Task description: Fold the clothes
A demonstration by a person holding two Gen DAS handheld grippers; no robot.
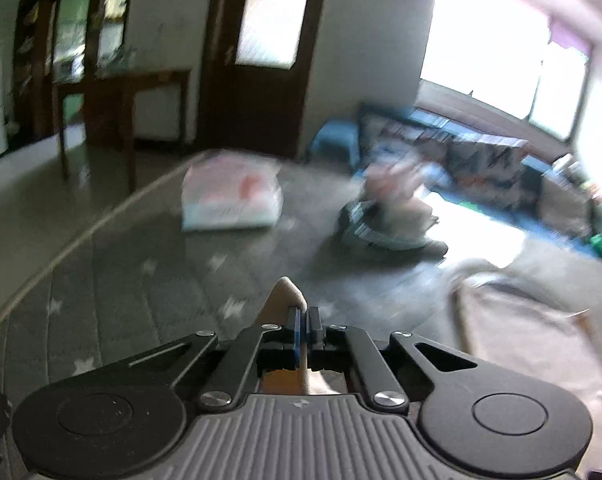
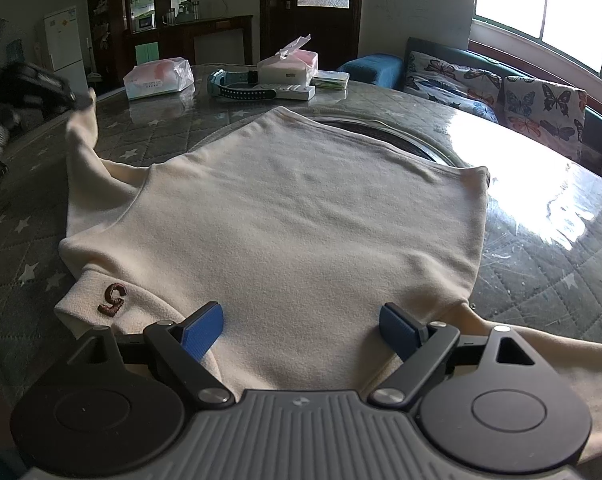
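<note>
On the tabletop [image 2: 541,240], your right tongs [image 2: 301,332] gape wide over the cream sweater [image 2: 285,216]. Your left tongs [image 1: 305,330] pinch its sleeve [image 1: 287,294].

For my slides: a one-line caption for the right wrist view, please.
Open right gripper poised over a cream sweater spread on the star-quilted table, one sleeve lifted by the left gripper.

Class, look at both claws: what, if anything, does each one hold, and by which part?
The left claw is shut on the cream top's sleeve end, lifted off the table. The right claw is open over the top, holding nothing.
</note>
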